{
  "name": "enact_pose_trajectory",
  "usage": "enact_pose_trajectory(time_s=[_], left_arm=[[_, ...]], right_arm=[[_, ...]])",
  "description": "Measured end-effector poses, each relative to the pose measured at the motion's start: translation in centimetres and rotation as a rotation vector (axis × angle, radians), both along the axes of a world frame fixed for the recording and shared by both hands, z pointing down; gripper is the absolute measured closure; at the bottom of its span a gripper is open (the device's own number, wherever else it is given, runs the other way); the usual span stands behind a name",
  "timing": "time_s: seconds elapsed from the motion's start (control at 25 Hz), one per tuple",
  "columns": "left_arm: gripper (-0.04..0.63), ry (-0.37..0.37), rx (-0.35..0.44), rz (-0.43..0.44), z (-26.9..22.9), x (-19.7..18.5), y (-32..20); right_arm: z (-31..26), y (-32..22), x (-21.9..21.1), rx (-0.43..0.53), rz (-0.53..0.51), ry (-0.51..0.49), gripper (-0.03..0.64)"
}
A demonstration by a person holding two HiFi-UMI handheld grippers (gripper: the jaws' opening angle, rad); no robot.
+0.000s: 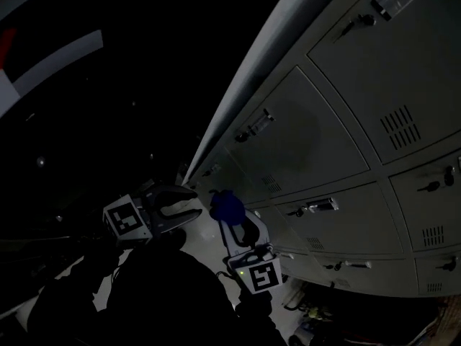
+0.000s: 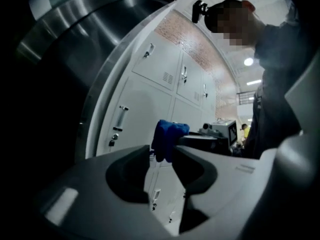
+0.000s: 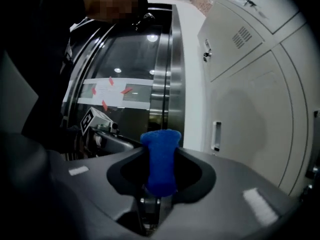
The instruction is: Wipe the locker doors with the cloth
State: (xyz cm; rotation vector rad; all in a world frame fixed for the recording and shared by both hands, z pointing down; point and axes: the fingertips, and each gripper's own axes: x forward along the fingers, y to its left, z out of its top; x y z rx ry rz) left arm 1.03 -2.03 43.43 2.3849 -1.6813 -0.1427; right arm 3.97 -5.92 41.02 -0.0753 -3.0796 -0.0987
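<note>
A bank of grey locker doors (image 1: 338, 121) fills the right of the dim head view, each door with a handle, a lock and a vent. My right gripper (image 1: 229, 211) is shut on a bunched blue cloth (image 1: 227, 206), held just off the lower doors. In the right gripper view the cloth (image 3: 160, 159) stands upright between the jaws, with the lockers (image 3: 250, 99) to the right. My left gripper (image 1: 189, 206) hovers beside it, slightly open and empty. Through the left gripper's (image 2: 161, 151) gap I see the cloth (image 2: 169, 139) and the lockers (image 2: 150, 94) beyond.
A brushed metal frame (image 2: 85, 29) borders the lockers on the left. Dark glass and steel doors (image 3: 162, 84) with a taped white strip stand behind the left gripper. Small items lie on the floor (image 1: 310, 316) below the bottom lockers. The person's dark sleeves are close.
</note>
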Motion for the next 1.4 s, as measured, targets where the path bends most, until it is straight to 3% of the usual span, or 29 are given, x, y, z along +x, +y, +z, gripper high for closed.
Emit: enact_pose_trajectory(time_s=[0.16, 0.32, 0.68, 1.04, 1.28, 1.4], left_arm=[[0.476, -0.021, 0.018, 0.15, -0.4, 0.0, -3.9], [0.476, -0.023, 0.046, 0.318, -0.6, -0.1, -6.3], [0.476, -0.024, 0.018, 0.547, -3.1, -1.2, -7.4], [0.476, -0.047, 0.039, 0.666, -3.7, -1.7, -6.6], [0.476, -0.057, 0.064, 0.669, -4.3, -2.3, -6.4], [0.476, -0.042, 0.076, 0.662, -4.5, -2.7, -6.1]], right_arm=[[-0.5, -2.5, -0.1, -0.097, 0.126, -0.021, 0.494], [-1.2, -4.3, -0.1, -0.063, 0.299, 0.003, 0.494], [-5.2, -7.5, -3.5, 0.025, 0.531, -0.003, 0.494], [-12.5, -10.9, -7.1, 0.309, 0.641, 0.058, 0.494], [-18.1, -12.8, -11.6, 0.623, 0.658, 0.165, 0.494], [-18.9, -14.3, -13.1, 0.715, 0.675, 0.242, 0.494]])
